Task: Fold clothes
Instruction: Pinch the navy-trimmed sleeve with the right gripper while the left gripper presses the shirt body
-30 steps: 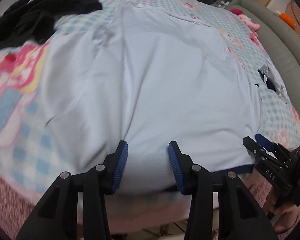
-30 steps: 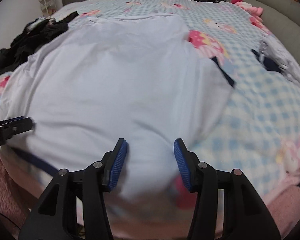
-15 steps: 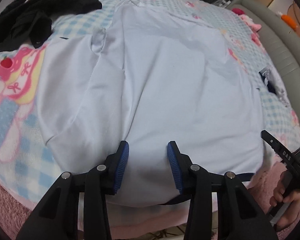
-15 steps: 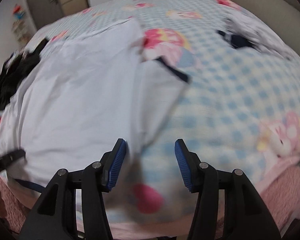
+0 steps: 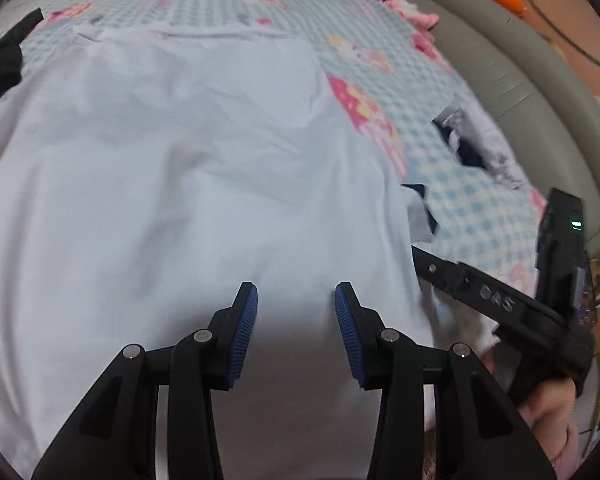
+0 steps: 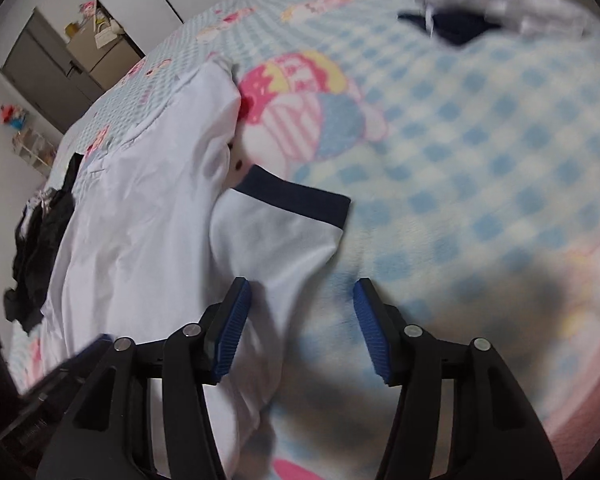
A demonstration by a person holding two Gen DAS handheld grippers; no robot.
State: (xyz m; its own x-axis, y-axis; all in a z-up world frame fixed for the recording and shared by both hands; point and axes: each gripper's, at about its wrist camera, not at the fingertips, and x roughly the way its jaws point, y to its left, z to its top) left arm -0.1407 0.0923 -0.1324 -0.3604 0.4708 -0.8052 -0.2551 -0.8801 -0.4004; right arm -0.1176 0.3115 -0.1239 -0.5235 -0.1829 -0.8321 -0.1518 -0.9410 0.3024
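A white T-shirt [image 5: 172, 168] lies spread flat on the checked bedspread [image 5: 476, 208]. Its right sleeve [image 6: 284, 236] has a navy cuff [image 6: 296, 196] and lies out to the side. My left gripper [image 5: 296, 320] is open and empty, just above the shirt's lower middle. My right gripper [image 6: 300, 320] is open and empty, low over the base of the sleeve, left finger over the cloth, right finger over the bedspread. It also shows in the left wrist view [image 5: 480, 300], at the shirt's right edge.
A dark pile of clothes [image 6: 40, 248] lies at the far left of the bed. A white and navy garment [image 5: 476, 148] lies crumpled at the right. A grey padded bed frame [image 5: 520, 92] runs along the right side. Cupboards [image 6: 60, 60] stand beyond the bed.
My right gripper has swung right and down to the navy-cuffed sleeve. My left gripper has shifted right over the shirt. Both stayed open.
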